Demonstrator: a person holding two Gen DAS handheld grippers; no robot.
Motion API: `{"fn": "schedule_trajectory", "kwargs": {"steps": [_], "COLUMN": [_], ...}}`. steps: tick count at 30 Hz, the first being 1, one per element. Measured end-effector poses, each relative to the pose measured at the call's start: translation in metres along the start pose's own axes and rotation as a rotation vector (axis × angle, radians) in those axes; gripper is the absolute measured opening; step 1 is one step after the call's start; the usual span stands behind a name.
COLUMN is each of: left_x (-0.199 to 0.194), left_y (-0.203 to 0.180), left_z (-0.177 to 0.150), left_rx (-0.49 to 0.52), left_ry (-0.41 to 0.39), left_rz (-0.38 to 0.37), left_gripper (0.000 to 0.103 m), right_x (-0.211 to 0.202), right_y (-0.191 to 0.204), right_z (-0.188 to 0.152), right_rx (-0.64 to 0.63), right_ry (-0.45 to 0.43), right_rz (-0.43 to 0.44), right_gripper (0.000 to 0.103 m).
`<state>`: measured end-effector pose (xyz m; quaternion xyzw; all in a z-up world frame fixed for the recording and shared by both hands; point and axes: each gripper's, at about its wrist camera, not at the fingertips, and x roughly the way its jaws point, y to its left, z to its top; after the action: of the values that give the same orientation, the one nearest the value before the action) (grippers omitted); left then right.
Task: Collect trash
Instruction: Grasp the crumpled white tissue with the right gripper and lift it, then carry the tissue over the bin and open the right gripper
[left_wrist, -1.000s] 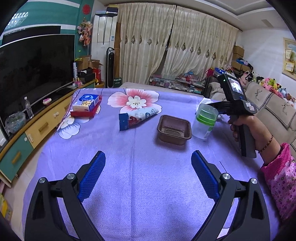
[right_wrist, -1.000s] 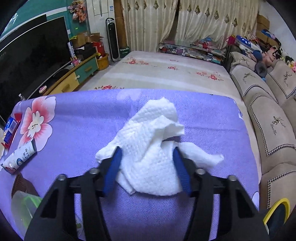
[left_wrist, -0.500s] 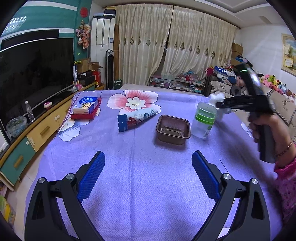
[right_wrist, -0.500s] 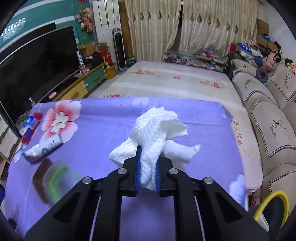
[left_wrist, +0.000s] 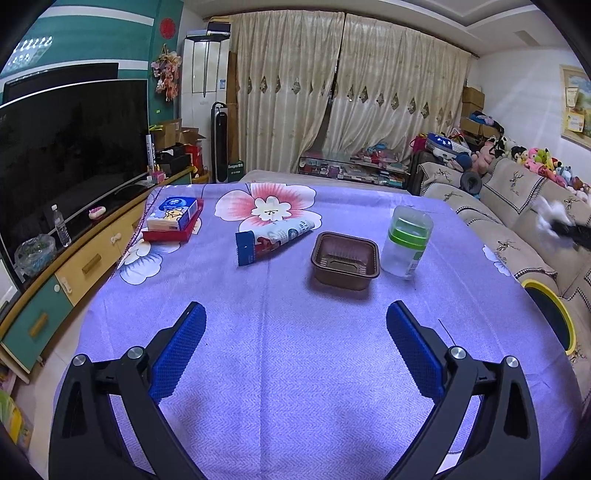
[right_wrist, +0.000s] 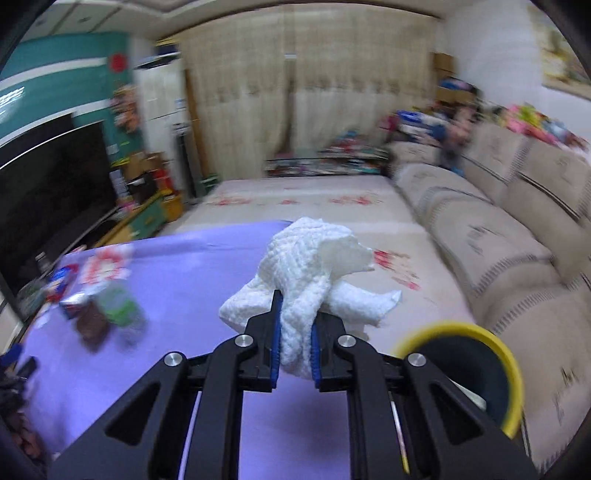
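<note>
My right gripper (right_wrist: 295, 310) is shut on a crumpled white tissue (right_wrist: 310, 251), held in the air above the table's right edge. A yellow-rimmed bin (right_wrist: 454, 326) stands just to the right and below it, beside the sofa. In the left wrist view the tissue (left_wrist: 550, 214) and the right gripper (left_wrist: 570, 232) show blurred at the far right, above the bin (left_wrist: 567, 325). My left gripper (left_wrist: 295, 306) hovers over the near part of the purple tablecloth (left_wrist: 295, 387); its jaws are opening, with nothing between them.
On the table lie a brown plastic tray (left_wrist: 345, 258), a clear cup with a green band (left_wrist: 406, 242), a snack wrapper (left_wrist: 275, 238) and a tissue box on a red box (left_wrist: 173, 218). A sofa (left_wrist: 517, 206) runs along the right, a TV cabinet (left_wrist: 74, 266) along the left.
The right gripper shut on the tissue, lifted it off the cloth and swung right, to beside the yellow-rimmed bin. The left gripper stayed in place.
</note>
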<state>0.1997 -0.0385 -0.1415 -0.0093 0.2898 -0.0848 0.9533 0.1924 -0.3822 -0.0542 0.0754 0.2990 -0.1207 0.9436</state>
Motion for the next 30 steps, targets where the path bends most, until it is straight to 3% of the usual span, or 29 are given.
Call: {"fn": "schedule_trajectory", "kwargs": {"steps": [5, 10, 12, 15, 18, 21, 26, 30], "left_x": [0.0, 0.0, 0.0, 0.0, 0.001, 0.001, 0.003, 0.005], "left_y": [-0.001, -0.001, -0.001, -0.001, -0.002, -0.004, -0.007, -0.02], "left_z": [0.0, 0.0, 0.0, 0.0, 0.0, 0.0, 0.001, 0.002], "left_rx": [0.006, 0.005, 0.006, 0.008, 0.014, 0.021, 0.04, 0.066], "left_ry": [-0.002, 0.01, 0.011, 0.011, 0.012, 0.014, 0.021, 0.066], "left_rz": [0.004, 0.005, 0.006, 0.006, 0.007, 0.011, 0.014, -0.037], "left_gripper": [0.097, 0.098, 0.098, 0.098, 0.098, 0.098, 0.098, 0.098], "right_x": [0.006, 0.024, 0.028, 0.031, 0.032, 0.024, 0.01, 0.006], "right_y": [-0.068, -0.106, -0.115, -0.123, -0.127, -0.119, -0.07, -0.032], "right_z": [-0.028, -0.049, -0.054, -0.057, -0.054, -0.045, -0.02, -0.01], "right_rx": [0.112, 0.169, 0.186, 0.214, 0.238, 0.268, 0.257, 0.25], "right_ry": [0.058, 0.122, 0.139, 0.139, 0.122, 0.08, -0.034, -0.093], "right_rz": [-0.146, -0.229, -0.238, -0.252, -0.269, -0.231, -0.115, -0.028], "right_gripper": [0.013, 0.016, 0.025, 0.045, 0.045, 0.052, 0.055, 0.057]}}
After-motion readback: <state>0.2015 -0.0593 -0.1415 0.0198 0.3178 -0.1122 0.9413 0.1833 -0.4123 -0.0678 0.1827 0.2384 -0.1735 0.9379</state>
